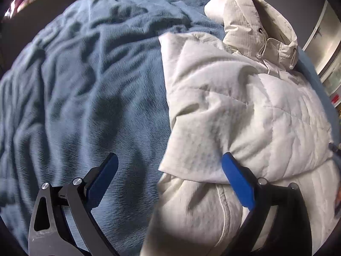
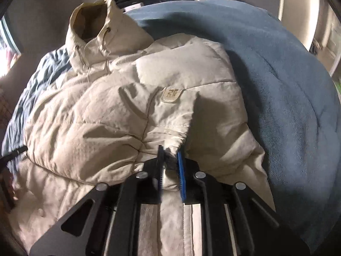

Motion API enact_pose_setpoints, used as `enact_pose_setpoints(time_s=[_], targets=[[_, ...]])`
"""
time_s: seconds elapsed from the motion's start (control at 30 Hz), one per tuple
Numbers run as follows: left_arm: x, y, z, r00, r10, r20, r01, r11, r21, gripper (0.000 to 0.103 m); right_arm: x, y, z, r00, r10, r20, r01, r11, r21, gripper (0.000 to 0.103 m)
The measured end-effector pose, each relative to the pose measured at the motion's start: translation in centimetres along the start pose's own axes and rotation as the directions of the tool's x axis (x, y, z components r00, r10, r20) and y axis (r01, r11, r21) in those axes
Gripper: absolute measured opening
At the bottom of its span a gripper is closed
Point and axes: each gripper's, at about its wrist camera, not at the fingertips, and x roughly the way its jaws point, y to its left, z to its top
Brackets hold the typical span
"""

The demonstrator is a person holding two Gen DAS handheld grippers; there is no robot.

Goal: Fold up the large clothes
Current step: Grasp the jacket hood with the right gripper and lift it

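Note:
A cream puffer jacket (image 2: 110, 111) with a hood (image 2: 93, 23) lies on a blue blanket; its sleeves are folded across the chest. In the right wrist view my right gripper (image 2: 170, 155) is shut on a fold of the jacket's sleeve cuff (image 2: 170, 179), the cloth pinched between the blue pads. In the left wrist view the same jacket (image 1: 245, 106) fills the right half. My left gripper (image 1: 169, 160) stands open, its left finger over the blanket and its right finger (image 1: 236, 177) against the folded sleeve, with the sleeve's edge between them.
The blue fleece blanket (image 1: 85, 89) covers the bed (image 2: 287, 89) and is rumpled to the jacket's left. Grey walls and pale furniture (image 1: 326, 42) ring the bed. A dark strap (image 2: 12, 155) lies at the jacket's left edge.

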Motion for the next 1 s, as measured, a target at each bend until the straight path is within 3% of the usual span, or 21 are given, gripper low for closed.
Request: enact_pose_setpoints(time_s=[0.1, 0.13, 0.23, 0.37, 0.5, 0.67, 0.73, 0.9, 0.97, 1.0], targets=[[-3.4, -0.9, 1.6, 0.995, -0.045, 0.090, 0.042, 0.999, 0.030, 0.096, -1.7, -0.3, 1.1, 1.000, 0.012, 0.018, -0.013, 1.000, 0.010, 0.037], [-4.5, -1.4, 2.5, 0.992, -0.061, 0.114, 0.057, 0.998, 0.040, 0.096, -2.3, -0.2, 1.7, 0.999, 0.012, 0.035, -0.012, 1.000, -0.006, 0.050], [-6.5, -2.9, 5.0, 0.982, -0.106, 0.154, 0.097, 0.993, 0.066, 0.096, -3.5, 0.8, 3.3, 0.997, 0.019, 0.072, -0.014, 0.997, -0.069, 0.055], [-7.0, -5.8, 8.9, 0.971, -0.148, 0.189, 0.129, 0.985, 0.110, 0.096, -3.6, 2.7, 5.7, 0.992, 0.031, 0.125, -0.016, 0.992, -0.125, 0.070], [-3.1, -8.1, 10.0, 0.979, -0.155, 0.132, 0.144, 0.985, 0.089, 0.096, -1.2, 3.8, 6.4, 0.994, 0.013, 0.112, 0.004, 0.988, -0.153, 0.070], [1.8, -9.6, 7.9, 0.985, -0.155, 0.081, 0.146, 0.983, 0.109, 0.096, 2.6, 4.0, 5.3, 0.998, 0.016, 0.058, -0.007, 0.987, -0.159, 0.070], [4.1, -9.9, 6.6, 0.992, -0.121, 0.042, 0.114, 0.984, 0.138, 0.096, 3.8, 3.7, 4.9, 0.998, 0.014, 0.055, -0.004, 0.985, -0.174, 0.072], [5.5, -10.1, 5.1, 0.991, -0.111, 0.081, 0.091, 0.971, 0.220, 0.097, 5.7, 3.7, 3.9, 0.998, -0.009, 0.069, 0.023, 0.979, -0.204, 0.080], [5.4, -10.1, 5.0, 0.990, -0.113, 0.082, 0.091, 0.969, 0.229, 0.097, 5.2, 4.0, 4.5, 0.997, -0.032, 0.065, 0.046, 0.974, -0.221, 0.080], [5.3, -10.1, 5.1, 0.990, -0.115, 0.080, 0.094, 0.968, 0.233, 0.097, 4.1, 4.2, 5.0, 0.994, -0.033, 0.102, 0.056, 0.972, -0.227, 0.080]])
